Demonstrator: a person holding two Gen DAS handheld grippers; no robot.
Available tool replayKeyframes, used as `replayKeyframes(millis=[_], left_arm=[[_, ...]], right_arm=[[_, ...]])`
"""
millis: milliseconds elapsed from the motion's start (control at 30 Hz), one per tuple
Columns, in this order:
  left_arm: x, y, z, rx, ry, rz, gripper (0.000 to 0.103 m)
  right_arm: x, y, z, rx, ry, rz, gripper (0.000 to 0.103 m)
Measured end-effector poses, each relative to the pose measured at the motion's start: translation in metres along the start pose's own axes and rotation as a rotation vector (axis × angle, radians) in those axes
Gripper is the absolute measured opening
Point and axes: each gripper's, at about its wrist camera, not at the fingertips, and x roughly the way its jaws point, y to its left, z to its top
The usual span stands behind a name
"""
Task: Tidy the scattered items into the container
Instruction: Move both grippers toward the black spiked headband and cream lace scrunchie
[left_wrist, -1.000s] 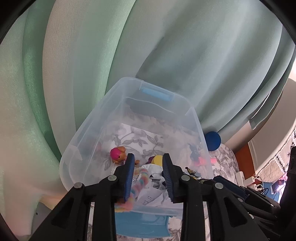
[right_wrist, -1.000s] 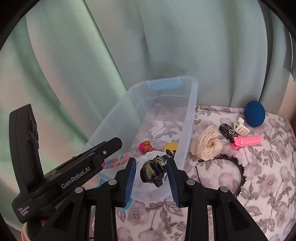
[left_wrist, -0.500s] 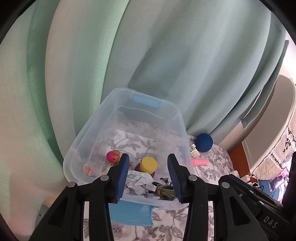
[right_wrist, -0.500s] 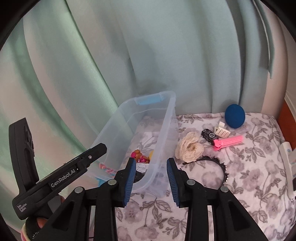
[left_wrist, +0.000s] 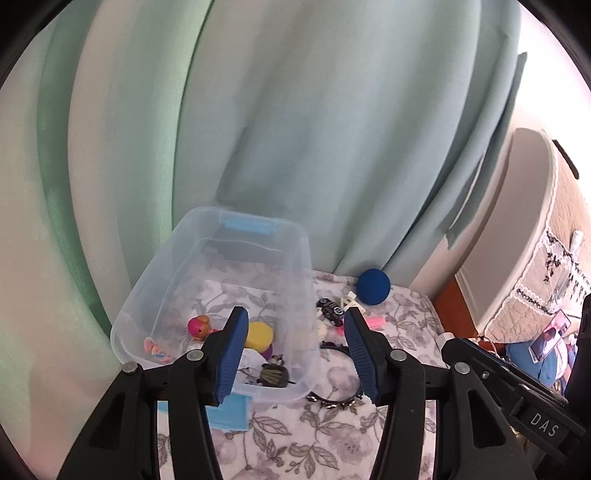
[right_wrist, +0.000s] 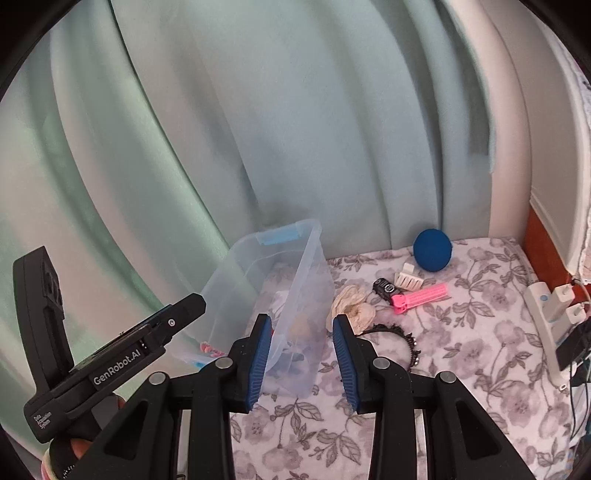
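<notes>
I hold my left gripper (left_wrist: 293, 354) up over the near end of the bin (left_wrist: 303, 258). Its jaws are opening and nothing is between them. My right gripper (right_wrist: 300, 360) is up too, its jaws a little apart and holding nothing.

The clear bin sits on the flowery bed (right_wrist: 461, 354), right by the green curtain (right_wrist: 295, 110). Inside it I see a pink-haired doll (left_wrist: 198, 326), a yellow lid (left_wrist: 258, 334), a braided band (left_wrist: 157, 349), some crumpled paper (left_wrist: 251, 360) and a dark clip (left_wrist: 274, 374).

More things lie on the bed, outside the bin. A cream scrunchie (right_wrist: 352, 304) is just beside the bin wall. A black headband (right_wrist: 400, 338) lies near it. Farther back are a toy car (right_wrist: 384, 287), a white clip (right_wrist: 408, 279) and a pink clip (right_wrist: 421, 297), all close together. A blue ball (right_wrist: 432, 250) rests by the curtain.
</notes>
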Motion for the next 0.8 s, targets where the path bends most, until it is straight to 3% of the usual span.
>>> replayKeyframes(millis=[500, 800], left_arm=[[-0.014, -0.071, -0.007, 0.128, -0.001, -0.051, 0.057], [0.0, -0.096, -0.022, 0.168, 0.045, -0.066, 0.057]], right_arm=[[-0.051, -0.047, 0.002, 0.072, -0.08, -0.034, 0.038], [-0.051, -0.076, -0.007, 0.118, -0.057, -0.057, 0.038]])
